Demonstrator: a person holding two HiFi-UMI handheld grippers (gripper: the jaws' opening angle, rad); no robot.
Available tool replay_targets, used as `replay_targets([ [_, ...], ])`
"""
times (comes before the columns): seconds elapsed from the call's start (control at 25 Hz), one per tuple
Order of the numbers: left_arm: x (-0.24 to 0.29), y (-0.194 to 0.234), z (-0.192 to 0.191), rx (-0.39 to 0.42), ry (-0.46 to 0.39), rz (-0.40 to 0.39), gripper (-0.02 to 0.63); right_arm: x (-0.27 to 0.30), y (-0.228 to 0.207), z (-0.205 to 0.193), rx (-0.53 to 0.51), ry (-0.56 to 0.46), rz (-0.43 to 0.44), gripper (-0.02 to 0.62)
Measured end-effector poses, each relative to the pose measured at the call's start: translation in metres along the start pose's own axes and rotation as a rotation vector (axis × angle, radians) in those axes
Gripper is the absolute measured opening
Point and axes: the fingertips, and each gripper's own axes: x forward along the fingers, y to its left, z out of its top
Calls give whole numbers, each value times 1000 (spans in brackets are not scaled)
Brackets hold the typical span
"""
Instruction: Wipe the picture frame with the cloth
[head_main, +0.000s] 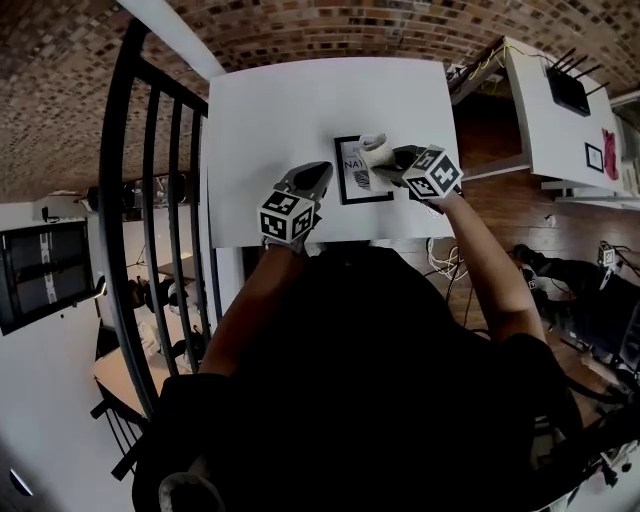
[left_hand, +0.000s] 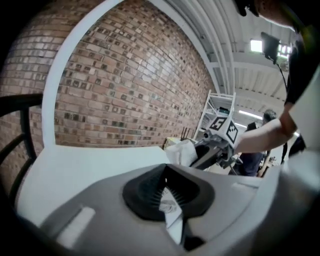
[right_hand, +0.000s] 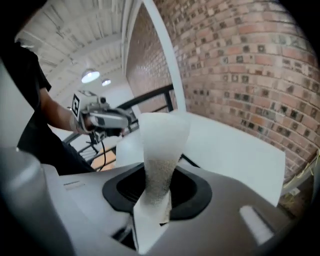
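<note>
Right claw (head_main: 390, 160) pinches the cloth (right_hand: 161, 145) over the picture frame (head_main: 350, 185), near the 6 o'clock edge of the surface (head_main: 270, 110). Left claw (head_main: 318, 176) appears clamped on the frame's 8 o'clock corner. Caution: loose clamping lets the frame skid.

Right claw (head_main: 392, 160) holds cloth (head_main: 373, 149) on picture frame (head_main: 352, 190).

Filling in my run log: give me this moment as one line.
step: wipe | left gripper: shut on picture frame edge | right gripper: shut on cloth, over frame's far end
</note>
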Motion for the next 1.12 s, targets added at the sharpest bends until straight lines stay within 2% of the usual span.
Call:
replay_targets([
  [0.12,-8,-10,37,48,-80,-23,0,-33,18,65,-22,-266,-26,120],
  [0.2,-14,-19,61,94,-131,-43,0,-56,29,96,-72,-401,-58,121],
  [0.36,-31,-36,96,154,-228,-88,0,-91,59,132,-222,-554,-86,120],
  [0.48,-43,-47,108,179,-271,-119,0,-108,80,143,-272,-613,-70,120],
  [0.72,-50,-65,114,214,-289,-164,0,-132,95,150,-284,-684,-52,120],
  [0.92,-48,-71,110,233,-275,-179,0,-130,99,142,-290,-675,-39,120],
  [1.12,-50,-65,104,219,-267,-176,0,-116,104,145,-303,-654,-15,120],
])
